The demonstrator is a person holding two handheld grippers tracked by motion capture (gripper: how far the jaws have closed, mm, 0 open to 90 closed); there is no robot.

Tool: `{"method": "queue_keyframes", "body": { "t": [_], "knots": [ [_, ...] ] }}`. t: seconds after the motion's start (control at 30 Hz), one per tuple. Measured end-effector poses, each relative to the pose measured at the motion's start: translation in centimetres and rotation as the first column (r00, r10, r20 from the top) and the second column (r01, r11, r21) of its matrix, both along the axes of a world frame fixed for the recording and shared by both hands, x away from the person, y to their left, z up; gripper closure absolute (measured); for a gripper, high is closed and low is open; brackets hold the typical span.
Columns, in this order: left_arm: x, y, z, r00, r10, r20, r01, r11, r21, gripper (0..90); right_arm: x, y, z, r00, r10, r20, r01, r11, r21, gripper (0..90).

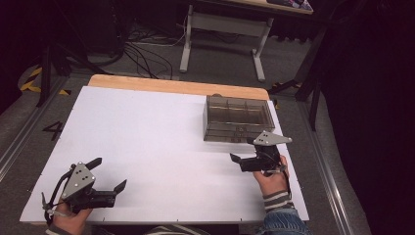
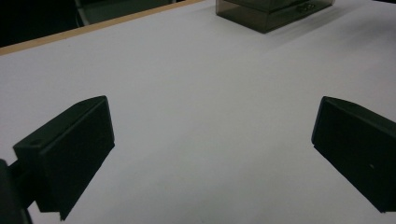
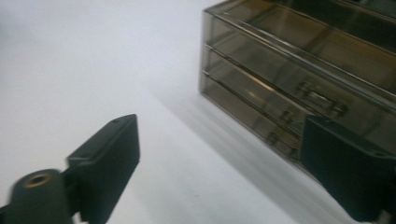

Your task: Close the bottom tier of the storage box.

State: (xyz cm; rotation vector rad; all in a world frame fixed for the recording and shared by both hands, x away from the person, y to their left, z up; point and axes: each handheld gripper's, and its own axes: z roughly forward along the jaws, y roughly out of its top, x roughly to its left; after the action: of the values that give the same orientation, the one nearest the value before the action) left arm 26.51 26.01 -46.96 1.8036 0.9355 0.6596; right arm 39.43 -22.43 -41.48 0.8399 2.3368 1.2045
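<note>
Drawer box (image 1: 238, 119) sits at counter's (image 1: 147, 132) 2 o'clock edge. Right gripper (image 1: 243, 152) just below it, fingers wide, nothing between. Left gripper (image 1: 108, 173) at 7 o'clock, fingers wide, open sheet ahead.

Drawer box (image 1: 238, 119) stands at the table's (image 1: 147, 137) far right; right gripper (image 1: 243, 150) just before it, left gripper (image 1: 108, 172) near-left.

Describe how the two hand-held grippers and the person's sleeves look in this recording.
Each hand-held gripper, left and right, is black with two blocky, wedge-shaped jaws and a grey three-cornered plate with small dark holes on top. A dark cable loops from the left one. The right hand wears a striped cuff beneath a blue denim sleeve.
</note>
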Motion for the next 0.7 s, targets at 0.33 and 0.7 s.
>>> {"method": "queue_keyframes", "body": {
  "t": [0.33,0.7],
  "knots": [
    [0.0,0.0,0.0,1.0,-0.002,0.0,0.002,1.0,-0.005,0.0,-1.3,0.3,-0.2,0.9952,0.098,0.004,-0.098,0.987,0.131,0.3],
    [0.1,0.0,0.0,1.0,-0.002,0.002,0.002,1.0,-0.005,0.0,-2.8,0.5,-1.9,0.9868,0.16,0.026,-0.162,0.978,0.129,0.0]
  ]
}}
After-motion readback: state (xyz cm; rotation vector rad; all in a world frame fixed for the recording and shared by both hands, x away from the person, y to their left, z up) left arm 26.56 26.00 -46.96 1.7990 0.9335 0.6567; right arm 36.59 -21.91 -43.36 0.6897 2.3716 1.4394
